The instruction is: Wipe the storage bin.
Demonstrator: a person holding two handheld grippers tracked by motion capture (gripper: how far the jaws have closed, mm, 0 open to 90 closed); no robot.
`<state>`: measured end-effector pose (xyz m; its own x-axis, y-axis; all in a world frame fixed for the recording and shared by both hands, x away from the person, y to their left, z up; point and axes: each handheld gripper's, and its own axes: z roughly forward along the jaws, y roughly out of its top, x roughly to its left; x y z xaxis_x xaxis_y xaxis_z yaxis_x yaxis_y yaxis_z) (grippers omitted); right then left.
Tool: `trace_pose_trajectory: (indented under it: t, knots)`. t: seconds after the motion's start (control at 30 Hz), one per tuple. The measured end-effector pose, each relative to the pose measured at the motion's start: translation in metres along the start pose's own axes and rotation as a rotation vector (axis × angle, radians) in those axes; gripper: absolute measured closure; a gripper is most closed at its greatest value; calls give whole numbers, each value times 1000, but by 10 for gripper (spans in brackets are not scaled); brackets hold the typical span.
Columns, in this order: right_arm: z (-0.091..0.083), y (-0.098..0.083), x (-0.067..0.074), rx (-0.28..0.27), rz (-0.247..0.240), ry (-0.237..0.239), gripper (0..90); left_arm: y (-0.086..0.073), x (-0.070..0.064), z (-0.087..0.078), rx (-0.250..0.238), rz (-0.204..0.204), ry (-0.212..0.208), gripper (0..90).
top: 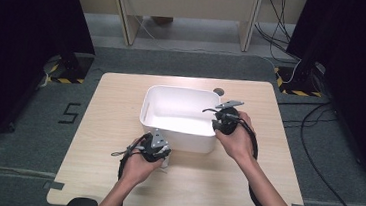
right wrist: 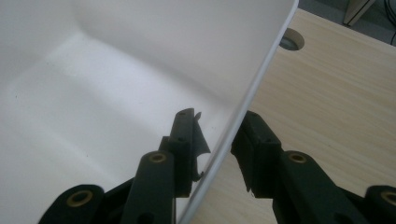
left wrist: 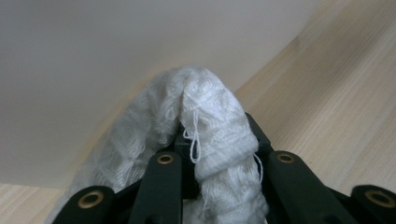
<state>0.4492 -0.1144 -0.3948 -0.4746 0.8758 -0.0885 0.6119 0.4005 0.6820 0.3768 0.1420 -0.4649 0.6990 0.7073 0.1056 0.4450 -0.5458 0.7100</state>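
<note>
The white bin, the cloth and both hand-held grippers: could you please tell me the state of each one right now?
white bin: upright on the table, open-topped, nothing seen inside.
white cloth: bunched up, pinched between the left jaws, beside the bin's outer wall.
left hand-held gripper: shut on the cloth, near the bin's front wall.
right hand-held gripper: jaws straddle the bin's right rim, one inside and one outside; whether the pads press cannot be told.
</note>
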Motion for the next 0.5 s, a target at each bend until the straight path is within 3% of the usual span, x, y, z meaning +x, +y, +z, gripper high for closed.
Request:
trace_pose_trajectory:
  t: [0.5]
  knots:
    - [0,0,0,0,-1,0,688,3,0,3,14,3,-1,739]
